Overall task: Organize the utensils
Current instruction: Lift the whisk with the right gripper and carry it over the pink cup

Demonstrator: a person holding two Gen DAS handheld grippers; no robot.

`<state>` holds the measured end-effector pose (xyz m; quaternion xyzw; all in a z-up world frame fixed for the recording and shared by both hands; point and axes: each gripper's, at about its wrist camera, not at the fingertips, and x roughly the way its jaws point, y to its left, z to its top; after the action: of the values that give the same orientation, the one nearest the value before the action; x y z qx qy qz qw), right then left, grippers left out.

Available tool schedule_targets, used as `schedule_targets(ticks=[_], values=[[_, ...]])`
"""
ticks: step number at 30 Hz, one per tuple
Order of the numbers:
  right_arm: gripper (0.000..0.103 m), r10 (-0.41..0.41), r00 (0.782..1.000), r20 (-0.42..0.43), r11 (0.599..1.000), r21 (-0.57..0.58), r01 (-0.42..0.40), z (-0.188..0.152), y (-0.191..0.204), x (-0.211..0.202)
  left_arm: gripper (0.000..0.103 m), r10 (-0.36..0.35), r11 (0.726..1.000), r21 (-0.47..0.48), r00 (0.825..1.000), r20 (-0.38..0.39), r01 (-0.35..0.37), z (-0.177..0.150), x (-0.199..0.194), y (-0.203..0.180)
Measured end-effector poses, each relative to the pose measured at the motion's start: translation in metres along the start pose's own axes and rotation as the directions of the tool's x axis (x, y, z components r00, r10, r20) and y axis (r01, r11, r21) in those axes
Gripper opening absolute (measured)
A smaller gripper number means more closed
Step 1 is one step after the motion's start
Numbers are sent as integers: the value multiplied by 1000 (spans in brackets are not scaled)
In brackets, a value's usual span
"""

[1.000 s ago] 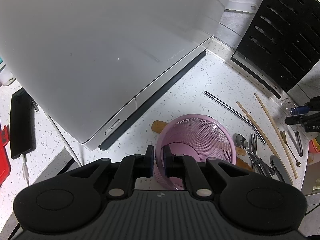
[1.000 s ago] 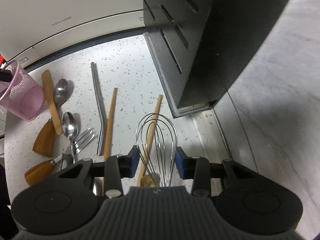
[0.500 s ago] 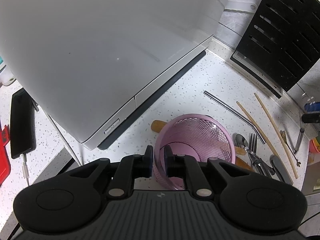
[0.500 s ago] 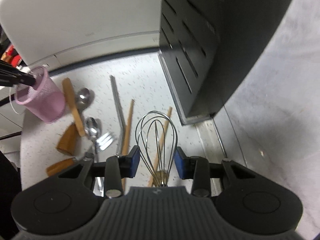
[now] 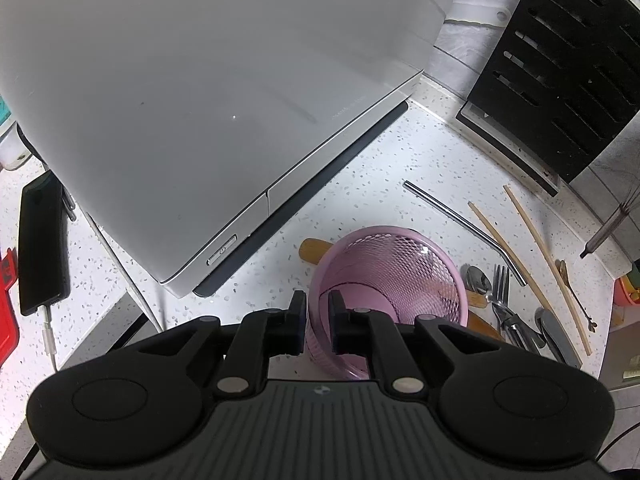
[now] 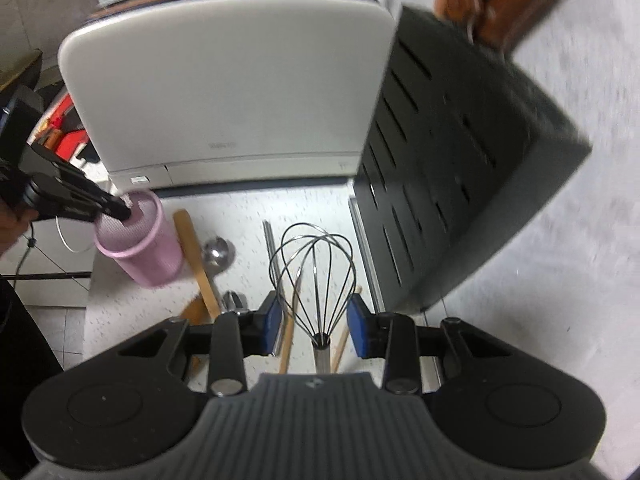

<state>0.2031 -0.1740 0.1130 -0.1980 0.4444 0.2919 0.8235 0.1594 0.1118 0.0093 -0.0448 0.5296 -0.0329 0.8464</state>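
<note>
**Countertop stock, largest item first**

1. White appliance [image 5: 224,92]: broad, smooth housing at the back of the counter, with a dark base strip along its lower edge.
2. Black slotted block [image 6: 452,168]: stands to the right of the appliance; blurred in the right wrist view.
3. Speckled white countertop [image 5: 360,184]: carries all the loose utensils.
4. Pink mesh cup [image 5: 390,276]: upright, just in front of the appliance. The left gripper [image 5: 318,312] is pinched on its near rim, one finger outside the wall and one inside.
5. Wire whisk [image 6: 314,272]: lifted above the counter, loops pointing forward. The right gripper [image 6: 316,318] has its blue pads [image 6: 273,320] spread to either side of the loops. The handle runs back under the gripper body, so the actual grip cannot be told.
6. Wooden spatula [image 6: 196,256]: flat on the counter, just right of the cup.
7. Metal straw [image 5: 466,228]: bent near one end, lying right of the cup.
8. Chopsticks [image 5: 548,264]: two, lying beyond the straw.
9. Spoons [image 5: 476,280] and a fork [image 5: 500,284]: bunched beside the cup's right wall.
10. Black phone [image 5: 42,240]: far left, cable attached.
</note>
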Motion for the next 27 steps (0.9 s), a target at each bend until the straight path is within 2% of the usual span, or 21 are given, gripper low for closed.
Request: schedule_targets(ticks=[8,15,20,27], values=[[34,39,995,87,997,-71,-33,36,32,-28,11,-9,1000,-6,1000,-1,9,0,-1,1],[34,119,982,149,986,-132,-100,69,70,-32,11,-24,999,-30,1000,-7,24,1,-1,2],[34,191,966,172,973,-166,-163,85,96,-27,11,-40,998,-40,999,-10,40,1,-2,4],[34,244,956,166,958,-197,-210,99,120,-15,10,-44,998,-43,999,-7,44,1,-3,4]])
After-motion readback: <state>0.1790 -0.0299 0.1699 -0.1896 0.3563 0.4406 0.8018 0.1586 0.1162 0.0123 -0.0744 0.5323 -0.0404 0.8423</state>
